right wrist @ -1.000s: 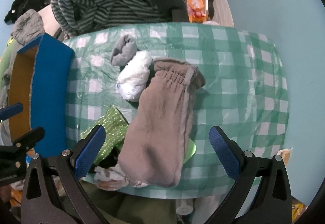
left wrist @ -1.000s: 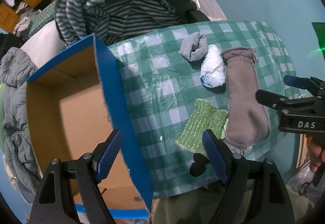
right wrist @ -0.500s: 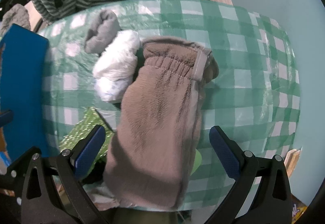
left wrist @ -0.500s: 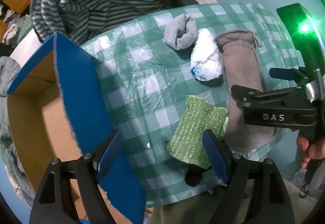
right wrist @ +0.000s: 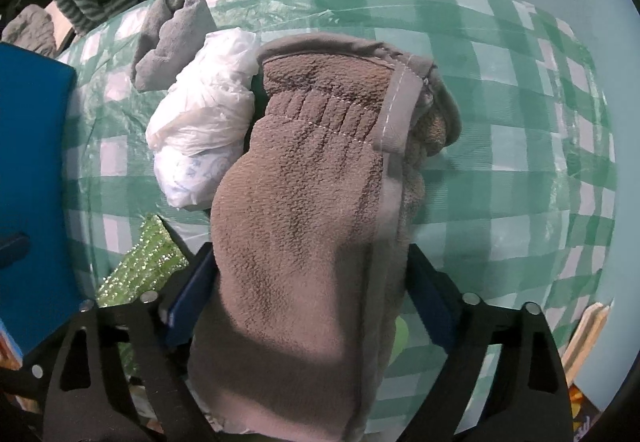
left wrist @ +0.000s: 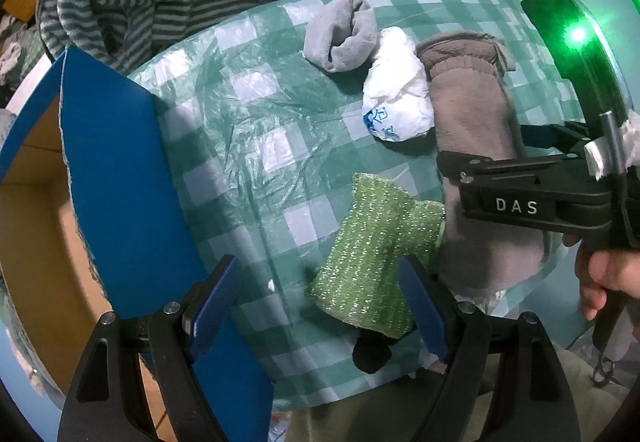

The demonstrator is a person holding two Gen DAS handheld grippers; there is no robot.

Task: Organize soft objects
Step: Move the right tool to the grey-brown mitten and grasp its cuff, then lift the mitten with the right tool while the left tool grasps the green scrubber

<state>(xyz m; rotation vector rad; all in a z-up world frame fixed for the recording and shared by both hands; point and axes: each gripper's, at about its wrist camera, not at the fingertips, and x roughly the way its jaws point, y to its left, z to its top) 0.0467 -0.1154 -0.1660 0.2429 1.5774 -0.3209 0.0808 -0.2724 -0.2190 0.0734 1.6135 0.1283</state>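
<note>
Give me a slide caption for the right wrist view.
Right claw closing around a brown fleece mitten on the green checked tablecloth.

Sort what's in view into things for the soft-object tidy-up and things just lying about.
For the job:
- brown mitten, between the right gripper fingers, which have just been closing
- green scrubber
- grey sock
- white bag
- blue box

Lying about:
- striped clothes
- checked tablecloth

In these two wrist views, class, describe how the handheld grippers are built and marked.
Both the left gripper and the right gripper have black angular frames with silver bolts and flat blue finger pads. Seen from the left wrist view, the right gripper's black body carries white "DAS" lettering and a glowing green light.
</note>
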